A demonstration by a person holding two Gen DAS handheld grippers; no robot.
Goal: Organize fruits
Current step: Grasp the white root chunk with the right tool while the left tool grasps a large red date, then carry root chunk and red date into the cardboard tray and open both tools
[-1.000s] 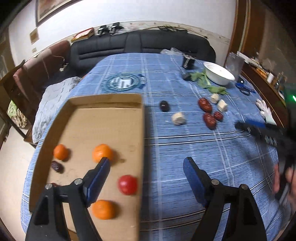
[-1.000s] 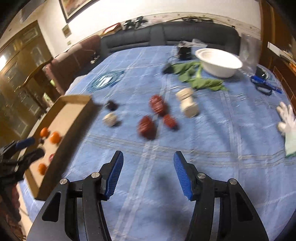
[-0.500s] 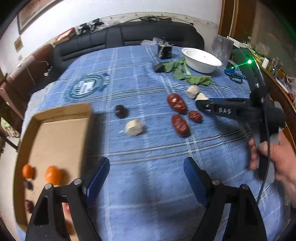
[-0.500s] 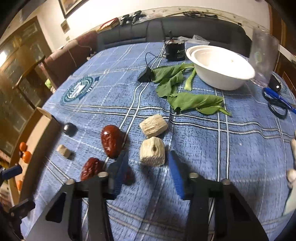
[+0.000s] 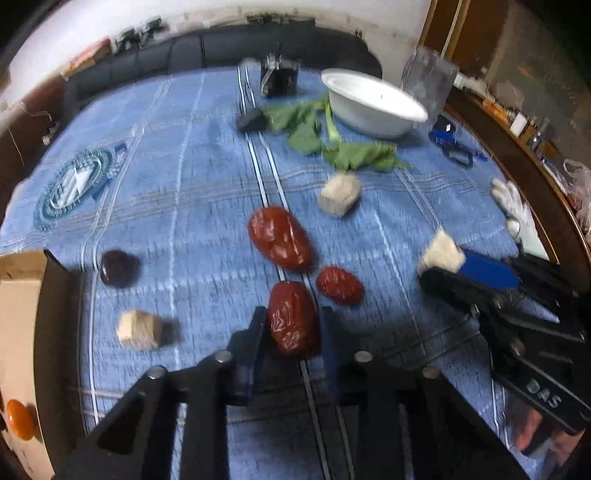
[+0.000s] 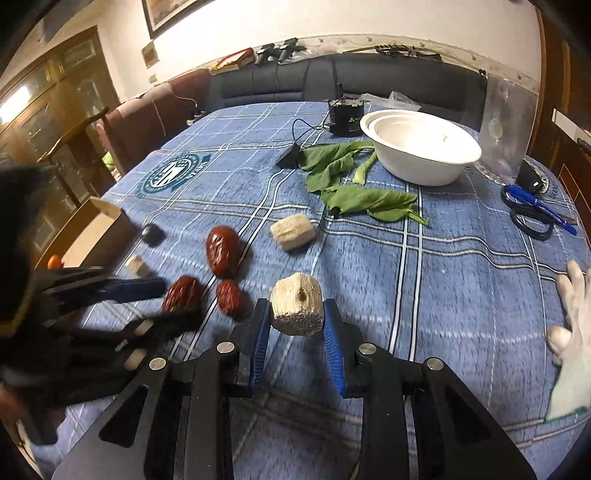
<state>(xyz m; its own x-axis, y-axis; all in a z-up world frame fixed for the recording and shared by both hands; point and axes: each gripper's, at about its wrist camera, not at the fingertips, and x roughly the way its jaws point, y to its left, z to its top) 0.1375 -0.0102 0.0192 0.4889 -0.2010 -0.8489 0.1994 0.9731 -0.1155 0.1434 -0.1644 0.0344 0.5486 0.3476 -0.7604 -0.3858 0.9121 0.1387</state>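
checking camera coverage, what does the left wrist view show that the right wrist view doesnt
Only the left wrist view: the left gripper closing from its own side on a red date, pads at the fruit.

Only the right wrist view: the wooden cabinet and the framed picture.

Both: white bowl, green leaves, and the right gripper shut on a pale chunk.

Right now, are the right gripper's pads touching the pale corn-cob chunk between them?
Touching. The right wrist view shows the right gripper with both blue pads pressed against the sides of the pale chunk.
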